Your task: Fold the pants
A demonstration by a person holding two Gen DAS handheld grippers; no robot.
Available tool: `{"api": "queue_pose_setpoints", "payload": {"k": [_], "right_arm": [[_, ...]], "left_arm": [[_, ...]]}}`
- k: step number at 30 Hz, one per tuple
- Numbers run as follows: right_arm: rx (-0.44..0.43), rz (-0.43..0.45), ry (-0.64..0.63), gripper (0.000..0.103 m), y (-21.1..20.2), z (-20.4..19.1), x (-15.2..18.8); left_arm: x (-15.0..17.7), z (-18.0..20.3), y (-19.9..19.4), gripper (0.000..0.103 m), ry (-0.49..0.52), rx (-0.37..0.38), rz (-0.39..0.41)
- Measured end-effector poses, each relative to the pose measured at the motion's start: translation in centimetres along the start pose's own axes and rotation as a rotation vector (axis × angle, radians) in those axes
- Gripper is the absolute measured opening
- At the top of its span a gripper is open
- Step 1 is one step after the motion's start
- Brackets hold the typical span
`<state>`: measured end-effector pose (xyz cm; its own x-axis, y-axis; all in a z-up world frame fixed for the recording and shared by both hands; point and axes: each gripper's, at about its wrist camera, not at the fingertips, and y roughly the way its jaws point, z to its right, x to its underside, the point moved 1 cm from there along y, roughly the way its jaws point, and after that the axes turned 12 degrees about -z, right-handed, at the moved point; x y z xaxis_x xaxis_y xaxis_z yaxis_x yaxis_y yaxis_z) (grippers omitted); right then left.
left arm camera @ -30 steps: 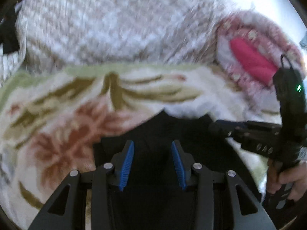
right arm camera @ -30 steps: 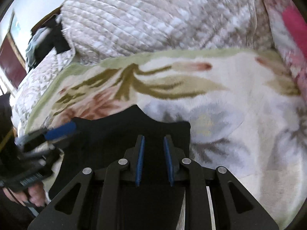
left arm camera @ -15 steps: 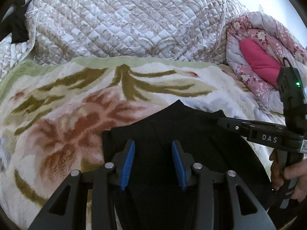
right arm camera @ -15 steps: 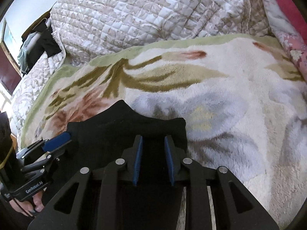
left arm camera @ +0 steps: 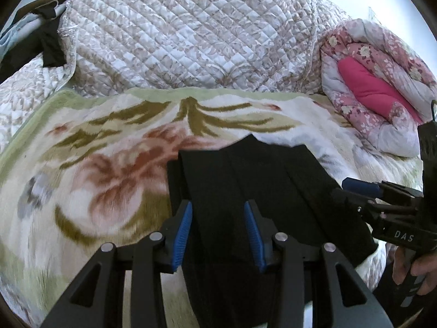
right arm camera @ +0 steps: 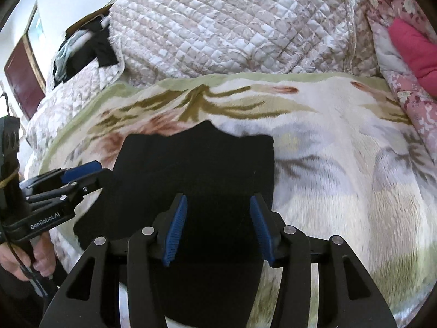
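Black pants (left arm camera: 245, 180) lie folded flat on the floral blanket (left arm camera: 95, 169), their far edge pointing at the quilt. My left gripper (left arm camera: 217, 210) hovers over the pants' near left part, blue pads apart, no cloth pinched between them. In the right wrist view the pants (right arm camera: 196, 164) spread under my right gripper (right arm camera: 218, 205), whose jaws are opening with only flat cloth below them. Each gripper shows in the other's view: the right gripper (left arm camera: 347, 186) at the pants' right edge, the left gripper (right arm camera: 82, 175) at their left edge, each held by a hand.
A quilted beige bedspread (left arm camera: 191, 35) is heaped behind the blanket. A pink flowered duvet roll (left arm camera: 377, 87) lies at the far right. Dark clothes (right arm camera: 90, 46) hang at the far left by a dark red door (right arm camera: 21, 79).
The right gripper's jaws have widened from nearly closed. Both grippers have drawn back toward the near edge, so more of the pants and blanket shows ahead of them.
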<state>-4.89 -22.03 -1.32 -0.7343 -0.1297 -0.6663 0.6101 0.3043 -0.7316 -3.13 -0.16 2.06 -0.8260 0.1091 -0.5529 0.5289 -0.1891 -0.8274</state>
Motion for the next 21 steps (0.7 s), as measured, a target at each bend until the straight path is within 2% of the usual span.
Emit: {"api": "queue_pose_setpoints", "payload": {"k": [4,7,21], "right_arm": [[0.030,-0.032,-0.031,0.053,1.2,-0.8,0.7],[0.037,-0.029,-0.047,0.060,1.4,-1.2,0.8],[0.053,-0.014,-0.069,0.066,1.7,-1.6,1.0]], "left_arm": [[1.7,0.2,1.0,0.044,-0.010,0.012,-0.052],[1.8,0.4,1.0,0.044,-0.002,0.006,-0.048],[1.8,0.6,1.0,0.044,-0.006,0.008,-0.049]]}}
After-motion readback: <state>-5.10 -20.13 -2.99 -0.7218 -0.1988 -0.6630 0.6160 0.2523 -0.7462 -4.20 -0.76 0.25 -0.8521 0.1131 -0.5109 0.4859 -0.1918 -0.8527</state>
